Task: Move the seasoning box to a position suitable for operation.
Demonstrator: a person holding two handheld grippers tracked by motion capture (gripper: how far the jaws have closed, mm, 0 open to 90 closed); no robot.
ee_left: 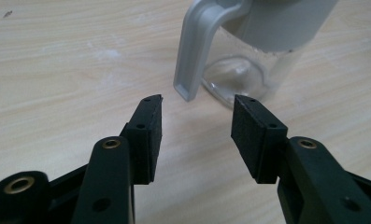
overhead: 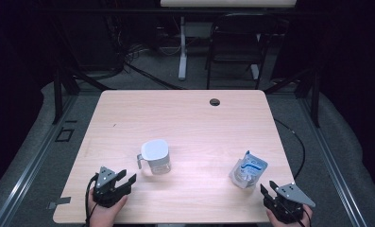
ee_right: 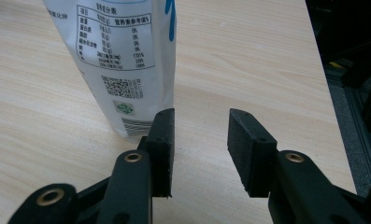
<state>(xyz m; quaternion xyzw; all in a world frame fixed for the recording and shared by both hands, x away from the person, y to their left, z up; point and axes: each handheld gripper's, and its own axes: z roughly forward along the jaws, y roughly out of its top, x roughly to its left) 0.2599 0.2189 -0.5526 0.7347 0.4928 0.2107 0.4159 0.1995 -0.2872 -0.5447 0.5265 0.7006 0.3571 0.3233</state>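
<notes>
I see left gripper [overhead: 126,180] low at near-left, jaws apart, hand [overhead: 105,213] behind it; right gripper [overhead: 267,188] near-right, jaws apart, empty.

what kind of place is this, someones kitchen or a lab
Most likely a lab or recording workspace, not a kitchen. A bare wooden table with a cable hole stands inside a dark metal frame, cables lie on the floor behind, and a folding chair stands beyond.

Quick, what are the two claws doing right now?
Left gripper: open, empty, near the jug.
Right gripper: open, empty, beside the pouch.
</notes>
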